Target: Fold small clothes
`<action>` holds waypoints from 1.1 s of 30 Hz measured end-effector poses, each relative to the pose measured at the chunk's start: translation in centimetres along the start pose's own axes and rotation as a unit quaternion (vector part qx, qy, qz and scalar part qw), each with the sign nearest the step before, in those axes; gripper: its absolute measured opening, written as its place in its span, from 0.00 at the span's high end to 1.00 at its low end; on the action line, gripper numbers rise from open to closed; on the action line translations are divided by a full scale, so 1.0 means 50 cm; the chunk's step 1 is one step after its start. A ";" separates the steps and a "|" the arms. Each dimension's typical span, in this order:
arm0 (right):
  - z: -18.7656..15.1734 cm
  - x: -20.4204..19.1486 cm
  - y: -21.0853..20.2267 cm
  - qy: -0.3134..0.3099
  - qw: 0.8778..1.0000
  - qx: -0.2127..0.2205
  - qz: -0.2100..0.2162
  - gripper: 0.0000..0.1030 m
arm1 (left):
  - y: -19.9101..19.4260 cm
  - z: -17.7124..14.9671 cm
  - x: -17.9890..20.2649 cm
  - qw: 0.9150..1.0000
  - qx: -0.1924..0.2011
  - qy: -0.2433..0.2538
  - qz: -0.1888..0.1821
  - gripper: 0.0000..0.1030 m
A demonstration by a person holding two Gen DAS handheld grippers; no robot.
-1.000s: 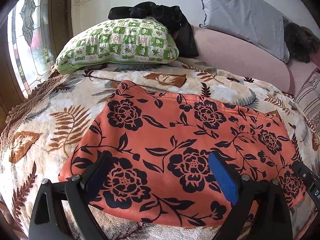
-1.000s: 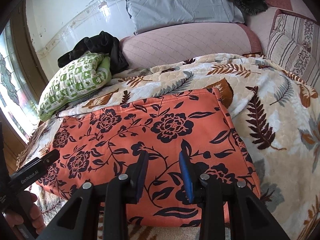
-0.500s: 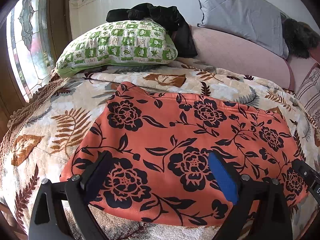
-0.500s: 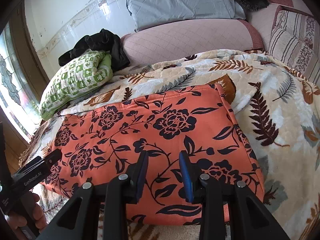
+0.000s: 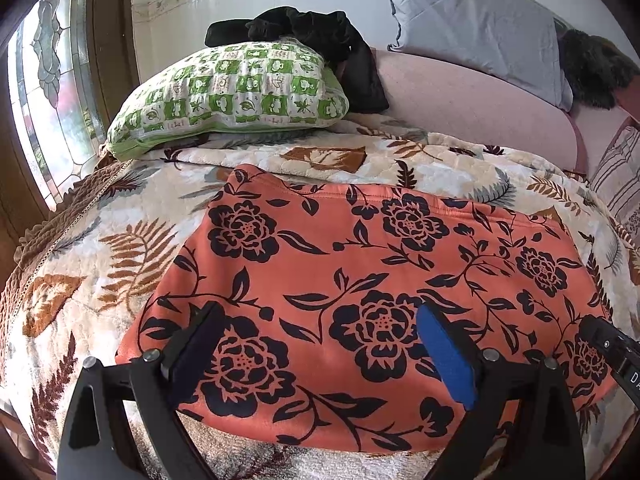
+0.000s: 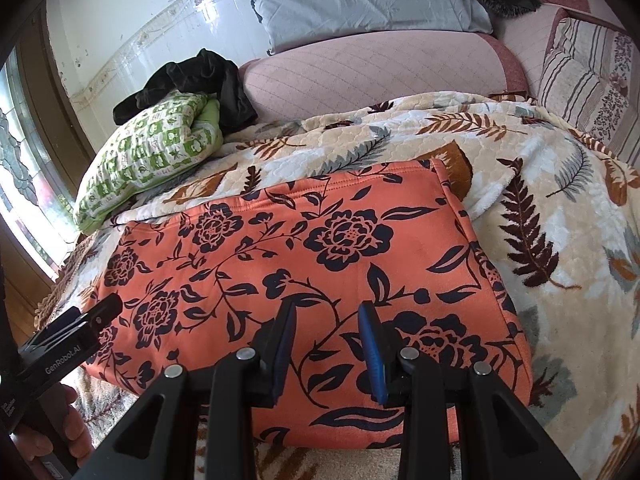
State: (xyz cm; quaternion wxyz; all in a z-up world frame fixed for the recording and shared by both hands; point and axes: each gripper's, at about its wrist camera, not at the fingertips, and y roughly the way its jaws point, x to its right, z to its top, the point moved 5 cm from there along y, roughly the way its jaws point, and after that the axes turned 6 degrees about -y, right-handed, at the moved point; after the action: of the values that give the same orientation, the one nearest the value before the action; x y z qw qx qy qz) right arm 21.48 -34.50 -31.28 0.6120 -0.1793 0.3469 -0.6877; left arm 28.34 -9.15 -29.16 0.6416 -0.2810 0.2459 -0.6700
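Note:
An orange garment with black flowers [image 5: 360,272] lies flat on the leaf-patterned blanket [image 5: 100,264]; it also shows in the right wrist view [image 6: 304,280]. My left gripper [image 5: 320,340] is wide open and empty, over the garment's near left part. My right gripper [image 6: 326,340] is open with a narrower gap, empty, over the garment's near right part. The left gripper's body [image 6: 72,340] shows at the left edge of the right wrist view.
A green checked pillow [image 5: 232,96] with a black garment [image 5: 320,40] on it lies at the back left. A grey pillow [image 5: 472,28] leans on the pink headboard [image 5: 480,112]. A striped cushion [image 6: 588,80] is at the right. A window [image 5: 44,100] is at the left.
Both grippers have drawn slightly nearer the bed's head, so the garment sits lower in view. Jaws unchanged.

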 end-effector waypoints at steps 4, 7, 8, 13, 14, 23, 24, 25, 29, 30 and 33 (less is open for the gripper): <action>-0.001 0.003 0.000 0.000 1.000 -0.003 0.000 0.65 | 0.000 -0.002 0.001 1.000 -0.003 0.002 0.000 0.07; -0.003 0.003 -0.006 0.001 1.000 -0.003 0.002 0.65 | -0.009 -0.004 -0.002 1.000 0.002 0.006 0.003 0.07; -0.004 0.001 -0.009 -0.001 1.000 -0.002 0.002 0.65 | -0.011 -0.004 -0.003 1.000 0.002 0.006 0.004 0.07; -0.018 0.005 -0.024 -0.008 1.000 -0.004 -0.004 0.65 | -0.026 -0.010 -0.012 1.000 0.004 0.009 0.005 0.07; -0.021 0.008 -0.028 -0.007 1.000 -0.003 -0.005 0.65 | -0.027 -0.013 -0.014 1.000 0.003 0.011 0.006 0.07; -0.039 0.062 -0.058 0.027 1.000 0.001 -0.007 0.65 | -0.023 -0.029 -0.059 1.000 -0.018 -0.009 0.008 0.07; -0.039 0.068 -0.062 0.030 0.999 0.003 -0.009 0.65 | -0.024 -0.029 -0.067 1.000 -0.015 -0.011 0.013 0.07; -0.039 0.072 -0.065 0.033 0.999 0.006 -0.009 0.65 | -0.025 -0.030 -0.076 1.000 -0.014 -0.011 0.019 0.07; -0.038 0.062 -0.072 0.044 0.999 0.012 0.015 0.65 | -0.040 -0.041 -0.127 0.999 -0.027 -0.041 0.021 0.07; -0.037 0.053 -0.073 0.044 0.999 0.013 0.025 0.65 | -0.044 -0.047 -0.143 0.998 -0.034 -0.056 0.023 0.07; -0.037 0.006 -0.075 0.032 0.998 0.017 0.056 0.65 | -0.048 -0.073 -0.194 0.990 -0.065 -0.123 0.004 0.07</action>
State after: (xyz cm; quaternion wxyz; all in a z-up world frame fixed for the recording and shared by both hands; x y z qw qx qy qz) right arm 17.48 -34.28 -30.03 0.6410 -0.1269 0.3640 -0.6637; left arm 24.27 0.58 -30.71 0.6499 -0.4016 0.2091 -0.6104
